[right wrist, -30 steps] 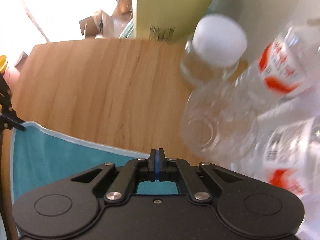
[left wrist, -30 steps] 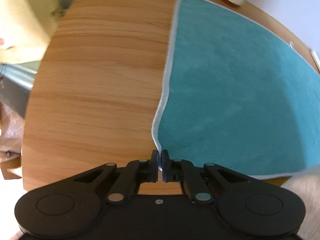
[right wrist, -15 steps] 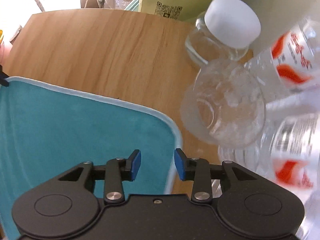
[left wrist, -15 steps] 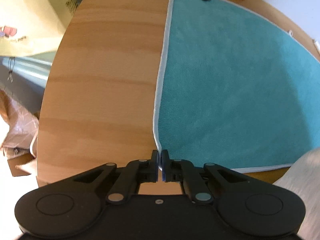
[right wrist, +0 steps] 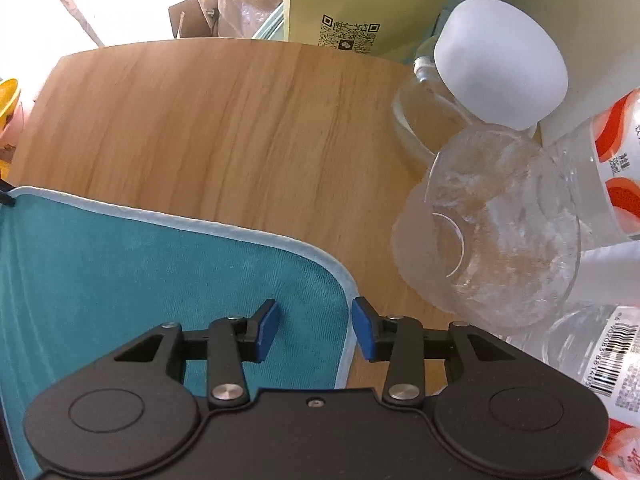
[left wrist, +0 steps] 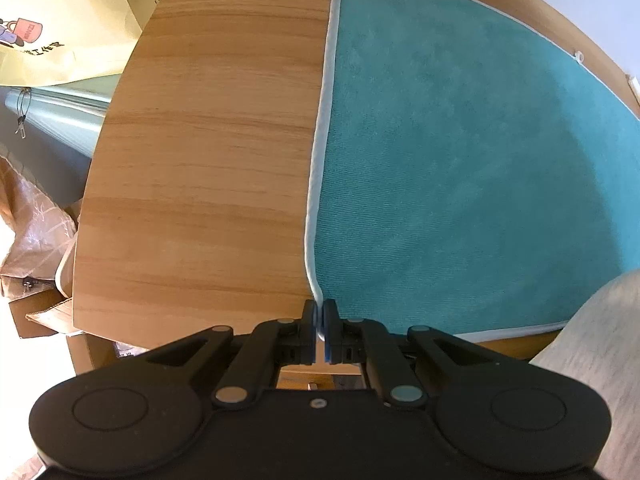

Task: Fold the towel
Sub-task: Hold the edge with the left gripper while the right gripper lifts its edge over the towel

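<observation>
Teal towel [left wrist: 460, 152] lies flat on wooden tabletop [left wrist: 208, 140], no fold made yet
Left tongs [left wrist: 319, 316] pinch the near corner hem; right tongs [right wrist: 314, 332] spread wide over far corner, gripping nothing. Whole fold left to do. Bottles [right wrist: 492, 220] crowd nearby; towel's right edge cut off, underside hidden

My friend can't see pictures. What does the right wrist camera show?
The open right tool hovers over the corner of a teal towel lying flat on a wooden table. Beside it to the right are a clear glass, a white-lidded jar and plastic bottles.
</observation>
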Demonstrator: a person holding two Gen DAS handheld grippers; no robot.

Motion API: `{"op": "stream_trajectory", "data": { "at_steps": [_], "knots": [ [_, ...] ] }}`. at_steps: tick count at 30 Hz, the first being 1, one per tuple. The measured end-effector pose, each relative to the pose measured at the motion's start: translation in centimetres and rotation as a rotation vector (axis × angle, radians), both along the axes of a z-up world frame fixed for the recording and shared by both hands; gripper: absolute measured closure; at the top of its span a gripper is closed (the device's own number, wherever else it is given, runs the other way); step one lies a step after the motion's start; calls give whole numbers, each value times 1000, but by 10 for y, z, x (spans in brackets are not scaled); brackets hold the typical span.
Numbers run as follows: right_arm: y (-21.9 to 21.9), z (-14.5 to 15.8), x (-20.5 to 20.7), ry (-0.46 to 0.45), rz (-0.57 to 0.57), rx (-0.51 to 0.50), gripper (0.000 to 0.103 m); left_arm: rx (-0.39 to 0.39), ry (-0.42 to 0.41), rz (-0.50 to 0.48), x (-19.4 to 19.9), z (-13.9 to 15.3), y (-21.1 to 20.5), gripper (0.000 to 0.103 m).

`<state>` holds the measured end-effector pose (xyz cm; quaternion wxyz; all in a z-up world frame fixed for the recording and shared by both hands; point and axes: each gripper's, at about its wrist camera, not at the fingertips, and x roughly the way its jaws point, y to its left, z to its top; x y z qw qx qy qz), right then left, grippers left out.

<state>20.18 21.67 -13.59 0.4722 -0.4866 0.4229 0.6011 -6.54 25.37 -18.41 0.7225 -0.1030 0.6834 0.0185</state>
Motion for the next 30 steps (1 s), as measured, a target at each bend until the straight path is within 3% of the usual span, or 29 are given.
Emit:
{"op": "stream_trajectory", "data": {
  "at_steps": [4, 12, 13, 14, 15, 20, 23, 26, 30],
  "knots": [
    [-4, 8, 3, 17, -28, 35, 60, -5, -4, 13, -2, -1, 3, 100],
    [-11, -7, 8, 57, -50, 35, 61, 8, -6, 17, -3, -3, 2, 100],
    [-10, -10, 10, 67, -47, 30, 68, 8, -4, 21, -3, -2, 2, 100],
    [-10, -13, 11, 77, -44, 24, 86, 9, -3, 25, -3, -1, 2, 100],
    [-7, -18, 10, 89, -45, 16, 95, 9, -2, 27, -3, 0, 2, 100],
    [-9, -17, 13, 122, -101, 12, 97, 12, -2, 41, 0, -1, 1, 99],
    [-12, -8, 11, 122, -125, 68, 97, 32, -8, 44, -1, 2, 5, 99],
    [-25, 25, 9, 136, -152, 162, 97, 67, -9, 44, -4, 6, 12, 99],
    [-28, 45, 0, 124, -175, 248, 97, 113, -17, 67, -8, 16, 25, 99]
  ]
}}
